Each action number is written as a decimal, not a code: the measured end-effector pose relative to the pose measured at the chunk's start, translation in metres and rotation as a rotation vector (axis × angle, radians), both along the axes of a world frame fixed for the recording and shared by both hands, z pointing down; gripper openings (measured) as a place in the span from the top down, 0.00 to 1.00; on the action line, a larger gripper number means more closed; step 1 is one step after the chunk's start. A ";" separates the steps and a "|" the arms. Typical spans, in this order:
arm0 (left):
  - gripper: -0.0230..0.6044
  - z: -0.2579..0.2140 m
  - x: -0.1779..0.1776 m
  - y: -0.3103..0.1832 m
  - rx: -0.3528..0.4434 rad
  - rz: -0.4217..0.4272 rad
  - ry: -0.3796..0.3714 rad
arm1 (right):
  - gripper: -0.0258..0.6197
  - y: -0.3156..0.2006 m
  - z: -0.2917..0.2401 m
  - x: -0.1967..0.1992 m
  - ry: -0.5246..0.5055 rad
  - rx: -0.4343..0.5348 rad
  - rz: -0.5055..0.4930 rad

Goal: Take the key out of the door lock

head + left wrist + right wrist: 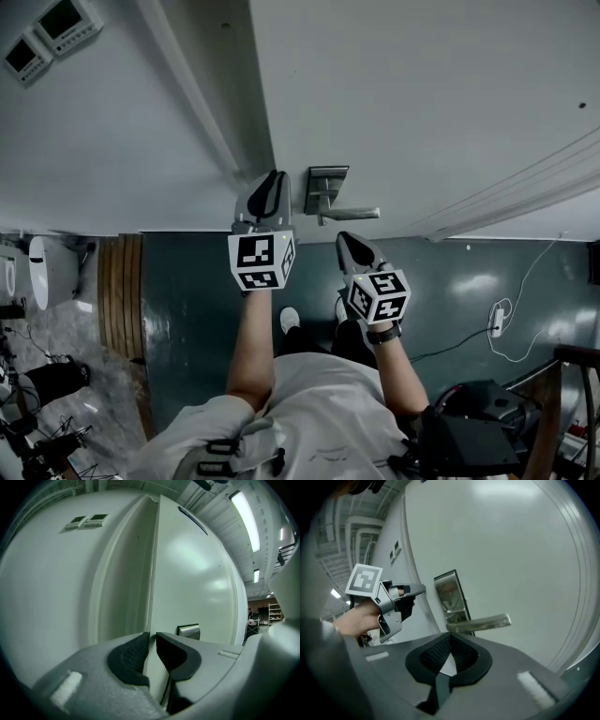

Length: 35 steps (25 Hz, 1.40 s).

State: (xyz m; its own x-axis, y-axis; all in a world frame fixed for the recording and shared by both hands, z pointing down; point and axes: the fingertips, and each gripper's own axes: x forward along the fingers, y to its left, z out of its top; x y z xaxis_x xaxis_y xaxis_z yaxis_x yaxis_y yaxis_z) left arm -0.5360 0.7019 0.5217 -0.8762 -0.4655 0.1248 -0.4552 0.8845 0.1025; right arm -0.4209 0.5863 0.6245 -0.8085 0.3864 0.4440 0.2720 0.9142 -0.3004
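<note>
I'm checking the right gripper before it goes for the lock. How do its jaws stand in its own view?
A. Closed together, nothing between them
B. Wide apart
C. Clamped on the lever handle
A: in the right gripper view the right gripper has its jaws meeting at the tips with nothing between them, and the lever handle lies beyond them.
</note>
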 end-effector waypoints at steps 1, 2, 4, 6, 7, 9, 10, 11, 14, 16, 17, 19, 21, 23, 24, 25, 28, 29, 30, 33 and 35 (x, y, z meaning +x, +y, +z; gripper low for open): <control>0.88 0.001 0.000 0.000 -0.001 0.001 0.002 | 0.96 0.000 0.010 0.002 0.019 -0.039 0.014; 0.88 0.001 0.001 -0.001 -0.003 0.002 0.004 | 0.96 0.000 0.019 0.003 0.038 -0.079 0.029; 0.88 0.000 0.001 -0.002 -0.014 0.002 0.003 | 0.95 0.000 0.035 0.002 0.069 -0.167 0.056; 0.88 0.000 0.001 -0.002 -0.024 0.001 0.002 | 0.95 0.002 0.048 0.001 0.095 -0.266 0.071; 0.88 0.000 0.001 -0.002 -0.026 0.002 0.003 | 0.95 0.004 0.054 0.000 0.108 -0.314 0.072; 0.88 -0.001 0.001 -0.002 -0.025 0.003 0.004 | 0.95 0.009 0.065 -0.004 0.140 -0.411 0.061; 0.88 -0.001 0.001 -0.002 -0.025 0.005 0.005 | 0.74 0.012 0.070 -0.006 0.160 -0.466 0.053; 0.88 -0.001 0.002 -0.002 -0.026 0.007 0.004 | 0.53 0.015 0.074 -0.008 0.182 -0.525 0.050; 0.88 -0.001 0.002 -0.001 -0.030 0.007 0.003 | 0.54 0.016 0.084 -0.021 0.212 -0.714 0.094; 0.88 -0.002 0.002 -0.001 -0.031 0.002 0.000 | 0.58 0.015 0.083 -0.033 0.189 -0.837 0.106; 0.88 -0.002 0.002 -0.001 -0.031 -0.001 -0.001 | 0.60 0.013 0.083 -0.039 0.179 -0.892 0.119; 0.88 -0.002 0.002 -0.001 -0.033 -0.004 0.000 | 0.64 0.006 0.092 -0.048 0.190 -0.969 0.180; 0.88 -0.002 0.002 -0.001 -0.034 -0.007 0.002 | 0.68 0.003 0.097 -0.055 0.190 -1.031 0.221; 0.88 -0.002 0.002 -0.001 -0.033 -0.015 0.001 | 0.74 0.005 0.101 -0.061 0.192 -1.095 0.250; 0.88 -0.002 0.002 -0.001 -0.032 -0.020 0.001 | 0.76 0.006 0.103 -0.063 0.193 -1.129 0.264; 0.88 -0.002 0.002 -0.001 -0.031 -0.024 0.002 | 0.80 0.008 0.103 -0.064 0.186 -1.164 0.274; 0.88 0.000 0.002 -0.001 -0.032 -0.039 0.009 | 0.92 0.008 0.098 -0.064 0.142 -1.258 0.293; 0.88 0.000 0.002 0.000 -0.036 -0.045 0.010 | 0.92 0.008 0.097 -0.064 0.136 -1.268 0.304; 0.88 0.000 0.001 0.000 -0.041 -0.052 0.009 | 0.92 0.009 0.097 -0.063 0.135 -1.264 0.314; 0.88 0.001 0.000 -0.001 -0.059 -0.069 0.004 | 0.92 0.007 0.097 -0.063 0.145 -1.218 0.339; 0.88 0.000 -0.001 -0.002 -0.063 -0.073 0.003 | 0.92 0.006 0.099 -0.062 0.154 -1.215 0.358</control>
State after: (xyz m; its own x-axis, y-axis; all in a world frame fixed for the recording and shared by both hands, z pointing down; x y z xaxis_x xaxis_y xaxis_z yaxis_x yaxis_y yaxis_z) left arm -0.5366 0.6995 0.5220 -0.9072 -0.3912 0.1546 -0.3888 0.9201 0.0467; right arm -0.4826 0.5918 0.7231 -0.9232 0.3801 0.0577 -0.0439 0.0449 -0.9980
